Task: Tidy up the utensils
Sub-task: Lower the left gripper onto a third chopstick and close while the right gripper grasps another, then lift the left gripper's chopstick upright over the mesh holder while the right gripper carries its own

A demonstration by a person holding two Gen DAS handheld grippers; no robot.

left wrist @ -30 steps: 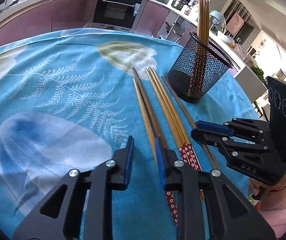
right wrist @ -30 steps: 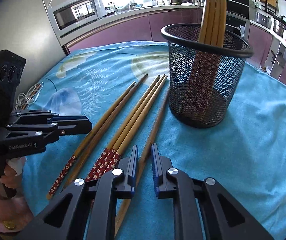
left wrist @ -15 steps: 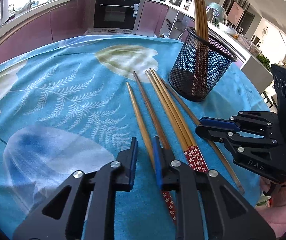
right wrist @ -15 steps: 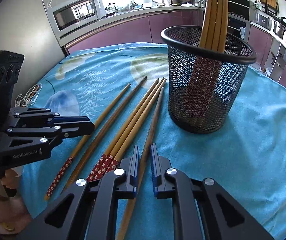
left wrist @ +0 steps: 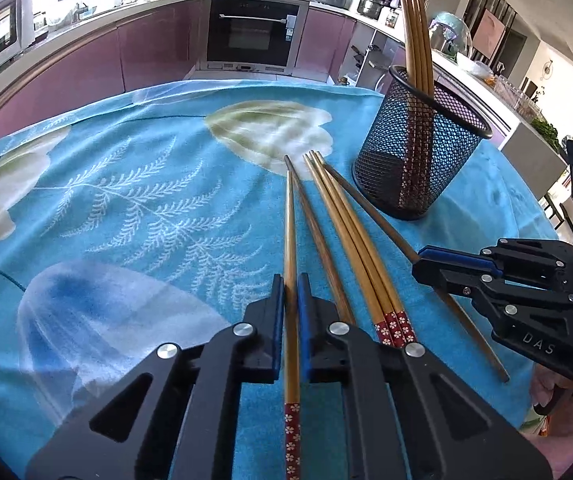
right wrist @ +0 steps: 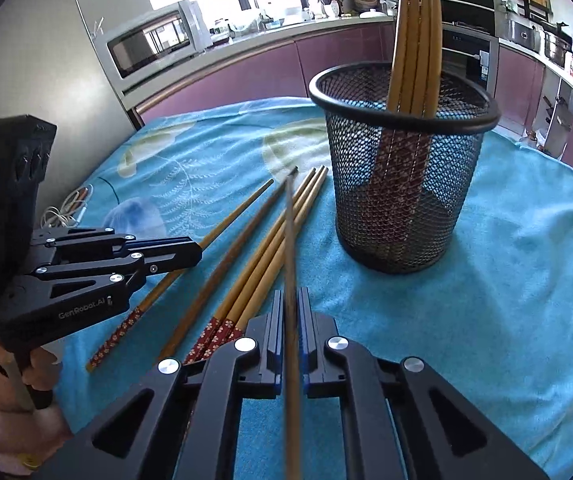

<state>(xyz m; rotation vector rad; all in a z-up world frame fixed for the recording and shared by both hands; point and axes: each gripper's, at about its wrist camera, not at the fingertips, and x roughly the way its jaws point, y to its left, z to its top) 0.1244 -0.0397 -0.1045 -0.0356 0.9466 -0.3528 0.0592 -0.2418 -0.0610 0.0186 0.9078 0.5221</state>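
in the mesh holder several chopsticks already stand upright. on the surface four lie loose (three bunched), while the left claw has just closed on a light chopstick and the right claw on a darker chopstick.

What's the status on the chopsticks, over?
Left gripper shut on one chopstick. Right gripper shut on another. Mesh holder upright, path clear.

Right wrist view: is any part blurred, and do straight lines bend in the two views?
Right wrist view: the chopstick in the right gripper is smeared by motion blur, while the basket is sharp. Left wrist view: all sharp. Both views: fisheye curves the counters, with dark corners.
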